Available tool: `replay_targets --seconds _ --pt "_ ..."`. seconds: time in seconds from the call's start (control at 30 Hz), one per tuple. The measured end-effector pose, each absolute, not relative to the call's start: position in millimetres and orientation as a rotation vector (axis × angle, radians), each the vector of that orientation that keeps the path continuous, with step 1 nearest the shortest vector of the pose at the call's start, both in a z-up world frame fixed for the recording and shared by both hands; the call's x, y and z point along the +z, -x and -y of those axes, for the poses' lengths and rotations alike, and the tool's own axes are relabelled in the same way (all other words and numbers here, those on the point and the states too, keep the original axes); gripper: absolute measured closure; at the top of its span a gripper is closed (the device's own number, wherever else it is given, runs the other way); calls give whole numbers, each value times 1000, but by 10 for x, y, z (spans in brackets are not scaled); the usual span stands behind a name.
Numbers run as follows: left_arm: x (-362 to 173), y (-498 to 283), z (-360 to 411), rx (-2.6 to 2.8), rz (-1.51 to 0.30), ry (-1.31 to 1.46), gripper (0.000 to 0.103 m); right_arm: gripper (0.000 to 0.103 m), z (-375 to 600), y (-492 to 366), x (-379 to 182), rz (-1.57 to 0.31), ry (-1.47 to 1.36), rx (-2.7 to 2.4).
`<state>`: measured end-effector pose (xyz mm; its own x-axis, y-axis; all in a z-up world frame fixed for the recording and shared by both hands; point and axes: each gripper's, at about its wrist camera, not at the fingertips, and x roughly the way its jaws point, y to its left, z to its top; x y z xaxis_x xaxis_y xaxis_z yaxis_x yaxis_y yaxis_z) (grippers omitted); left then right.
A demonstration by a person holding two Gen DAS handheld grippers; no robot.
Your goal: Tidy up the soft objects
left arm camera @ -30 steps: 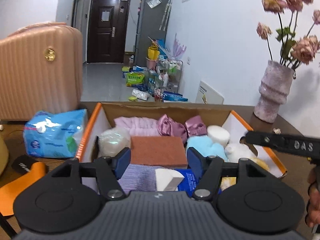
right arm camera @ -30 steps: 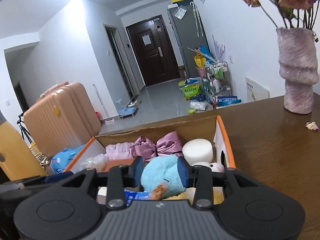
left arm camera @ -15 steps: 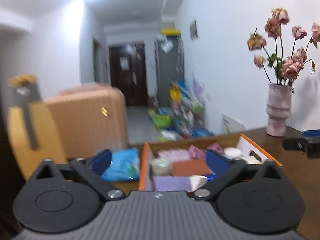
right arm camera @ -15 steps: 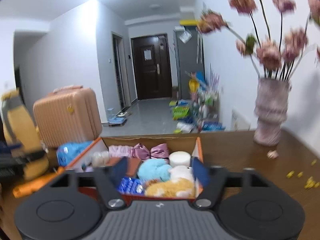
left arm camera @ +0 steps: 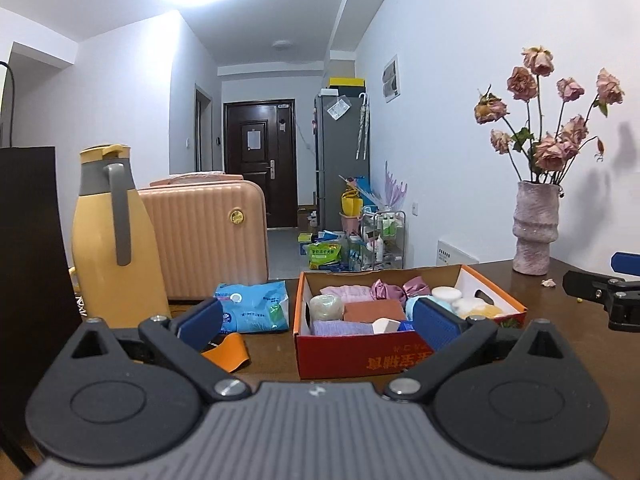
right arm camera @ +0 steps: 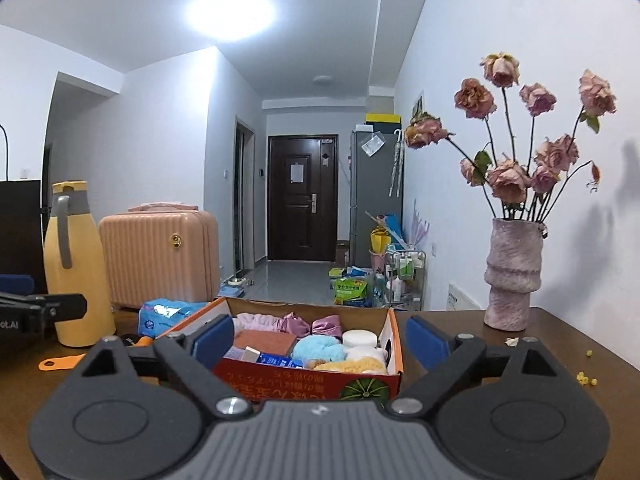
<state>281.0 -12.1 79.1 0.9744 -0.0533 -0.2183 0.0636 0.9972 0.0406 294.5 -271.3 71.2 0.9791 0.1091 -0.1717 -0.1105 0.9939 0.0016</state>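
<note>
Wooden table [right arm camera: 560, 344]; box [right arm camera: 394, 344] contents partly hidden, perhaps sponges.

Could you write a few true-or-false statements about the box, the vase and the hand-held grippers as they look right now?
1. The cardboard box holds several soft items, among them a light blue plush. True.
2. The vase of dried roses stands inside the box. False: it stands on the table, apart from the box.
3. The left hand-held gripper grips a sponge. False: its jaws are wide open and empty.
4. The right hand-held gripper holds nothing. True: its jaws are opening, with nothing between them.
5. A yellow jug stands beside a pink suitcase. True.
</note>
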Motion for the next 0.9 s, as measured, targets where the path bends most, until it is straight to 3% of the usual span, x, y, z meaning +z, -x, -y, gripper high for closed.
replay_targets --seconds 0.4,0.67,0.9 --pt "641 -1973 -74 -71 -218 -1 0 8 2545 -2152 518 -212 0 109" --pt "628 -890 -160 -108 -183 -9 0 4 2400 -1127 358 -285 -31 144" --pt "298 -111 -204 -13 -232 -61 0 4 2306 -246 116 -322 -73 161"
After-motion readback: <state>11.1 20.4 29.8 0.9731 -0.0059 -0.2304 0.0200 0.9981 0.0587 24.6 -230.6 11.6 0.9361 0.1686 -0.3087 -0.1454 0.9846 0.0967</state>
